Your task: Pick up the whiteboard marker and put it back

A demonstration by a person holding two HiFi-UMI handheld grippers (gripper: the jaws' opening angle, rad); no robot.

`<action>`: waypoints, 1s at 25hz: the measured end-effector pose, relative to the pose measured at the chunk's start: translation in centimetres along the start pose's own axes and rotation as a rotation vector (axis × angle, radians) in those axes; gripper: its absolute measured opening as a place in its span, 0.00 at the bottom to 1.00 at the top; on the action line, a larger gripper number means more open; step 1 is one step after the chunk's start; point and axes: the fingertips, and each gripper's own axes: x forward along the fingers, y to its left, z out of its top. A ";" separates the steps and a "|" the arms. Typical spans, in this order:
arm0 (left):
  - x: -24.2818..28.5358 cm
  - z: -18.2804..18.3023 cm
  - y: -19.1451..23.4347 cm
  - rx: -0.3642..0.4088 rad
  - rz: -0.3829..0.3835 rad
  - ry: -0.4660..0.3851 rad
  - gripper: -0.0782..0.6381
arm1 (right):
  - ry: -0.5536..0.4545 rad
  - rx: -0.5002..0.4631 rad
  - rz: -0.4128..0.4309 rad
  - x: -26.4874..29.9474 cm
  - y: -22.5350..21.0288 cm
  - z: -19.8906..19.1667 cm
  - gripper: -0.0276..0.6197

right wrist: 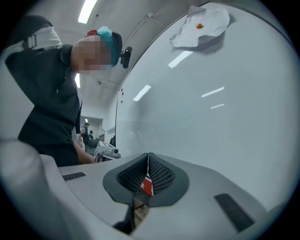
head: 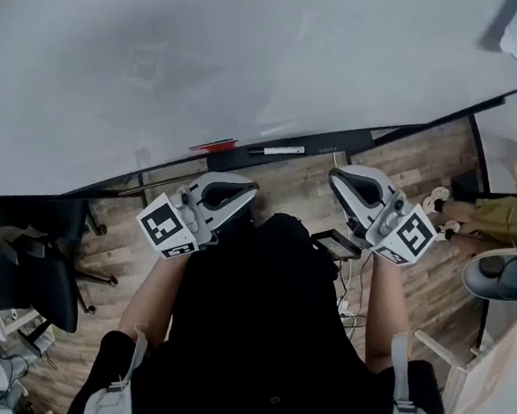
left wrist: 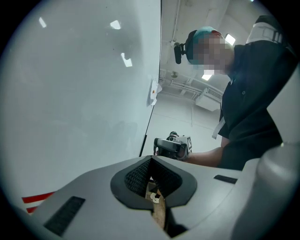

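Right now the marker (head: pixel 278 149) lies flat on the black tray (head: pixel 393 131) along the foot of the whiteboard (head: pixel 164 56), just right of a red item (head: pixel 212 144) on the same ledge. Its long axis runs along the tray, left to right across the person's front, so it lies crosswise to both grippers' reach. In the head view it sits ahead of the two grippers and between them: forward and a little right of the left gripper (head: pixel 242 194), forward and left of the right gripper (head: pixel 337 175). Neither looks clearly nearer, and both are apart from the marker. Each gripper's own view shows its jaws pressed together with nothing between the pads, only floor or a scrap of red showing through the slit behind them. A marker resting on the tray with both grippers empty fits equally a moment ahead of the pick-up and one after it has been returned, and these views do not settle which. Should it be picked, I judge the jaws would need to part and come down across the barrel, not along it.
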 end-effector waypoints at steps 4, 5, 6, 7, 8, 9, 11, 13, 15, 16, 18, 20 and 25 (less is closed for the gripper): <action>-0.2 1.0 -1.6 -0.012 0.035 -0.009 0.12 | -0.087 0.096 0.059 -3.1 0.7 1.3 0.07; -0.2 1.3 -2.0 -0.027 0.036 -0.022 0.12 | -0.113 0.127 0.097 -3.9 1.2 1.6 0.07; -0.2 1.5 -2.3 -0.049 0.037 -0.045 0.12 | -0.137 0.156 0.141 -4.7 1.8 1.9 0.07; -0.2 1.7 -2.5 -0.076 0.041 -0.075 0.12 | -0.157 0.179 0.185 -5.5 2.7 2.1 0.07; -0.3 1.8 -2.6 -0.104 0.051 -0.108 0.12 | -0.172 0.194 0.226 -6.4 3.6 2.2 0.07; -0.4 1.9 -2.8 -0.126 0.066 -0.137 0.12 | -0.182 0.205 0.259 -7.3 4.5 2.2 0.07; 0.0 2.0 -3.8 -0.141 0.094 -0.167 0.12 | -0.200 0.221 0.304 -9.3 6.2 2.3 0.07; 0.6 1.8 -5.8 -0.137 0.102 -0.163 0.12 | -0.229 0.238 0.324 -11.3 8.0 2.5 0.07; 1.3 1.2 -8.4 -0.131 0.097 -0.135 0.12 | -0.250 0.247 0.338 -12.8 9.9 2.3 0.07; 1.5 0.9 -9.8 -0.124 0.096 -0.116 0.12 | -0.255 0.252 0.347 -13.5 10.9 2.0 0.07; 1.6 0.2 -12.6 -0.107 0.100 -0.083 0.12 | -0.262 0.266 0.373 -14.4 12.8 1.3 0.07; 1.3 -0.5 -14.9 -0.095 0.113 -0.064 0.12 | -0.264 0.286 0.400 -15.0 14.4 0.6 0.07; -0.6 -2.5 -17.7 -0.096 0.143 -0.038 0.12 | -0.261 0.291 0.443 -14.8 16.8 -0.2 0.07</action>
